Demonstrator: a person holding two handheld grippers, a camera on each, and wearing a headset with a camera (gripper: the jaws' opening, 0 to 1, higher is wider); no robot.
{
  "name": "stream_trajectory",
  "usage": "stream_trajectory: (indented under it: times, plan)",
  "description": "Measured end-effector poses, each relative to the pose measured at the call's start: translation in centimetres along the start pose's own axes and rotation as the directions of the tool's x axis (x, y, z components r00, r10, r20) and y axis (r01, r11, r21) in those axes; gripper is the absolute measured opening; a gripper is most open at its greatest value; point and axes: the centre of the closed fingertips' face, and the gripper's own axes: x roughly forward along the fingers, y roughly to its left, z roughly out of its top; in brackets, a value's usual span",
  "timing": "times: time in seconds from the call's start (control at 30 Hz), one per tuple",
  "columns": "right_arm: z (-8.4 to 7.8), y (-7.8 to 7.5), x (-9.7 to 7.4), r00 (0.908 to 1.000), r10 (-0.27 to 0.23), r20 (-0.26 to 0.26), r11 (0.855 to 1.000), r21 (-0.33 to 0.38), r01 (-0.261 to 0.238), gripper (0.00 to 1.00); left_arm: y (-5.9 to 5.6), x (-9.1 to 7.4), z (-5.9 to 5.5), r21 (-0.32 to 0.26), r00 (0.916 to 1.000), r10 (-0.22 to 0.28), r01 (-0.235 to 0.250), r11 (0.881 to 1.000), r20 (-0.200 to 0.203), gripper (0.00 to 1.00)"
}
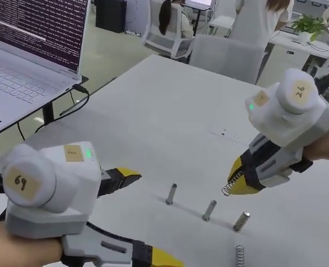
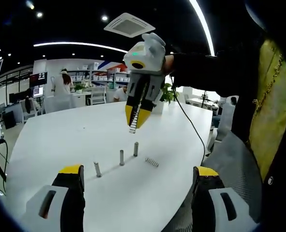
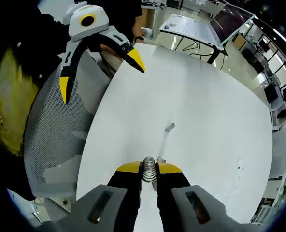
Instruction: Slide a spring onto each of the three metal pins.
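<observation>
The right gripper [image 1: 239, 183] hangs over the white bench [image 1: 170, 111]. Its fingers [image 3: 131, 169] are clenched on a held spring [image 1: 228, 187], which juts down from the yellow tips, clear of the surface. Below it, three metal pins stand upright in a slanting row. The left pin [image 1: 171, 193] and the middle pin [image 1: 209, 210] are bare, while the right pin [image 1: 241, 221] wears a coil along its length. The held spring sits above the gap between the middle and right pins and touches neither. A loose spring [image 1: 239, 255] lies flat on the bench, just on the near side of the right pin.

The left gripper [image 1: 146, 218] is at the near left. Its fingers are spread wide and released, holding nothing, well apart from the pins.

At the far left an open laptop [image 1: 25, 61] sits on a separate dark table, with a cable trailing from its side. Beyond the bench's far edge stand a grey chair [image 1: 225, 55], people at other desks and a potted plant [image 1: 309, 25]. The left gripper view takes in strip lights and a ceiling vent [image 2: 128, 25].
</observation>
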Motion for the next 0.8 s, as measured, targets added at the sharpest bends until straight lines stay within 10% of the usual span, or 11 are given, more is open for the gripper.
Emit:
stream_trajectory:
  times: [0.8]
  plan:
    - [-2.6,-2.7,5.2,0.9928,0.058,-0.105,0.998,0.046,-0.053,0.08,0.2,0.2,-0.3,-0.008,1.0000,0.000,0.000,1.000,0.001,0.88]
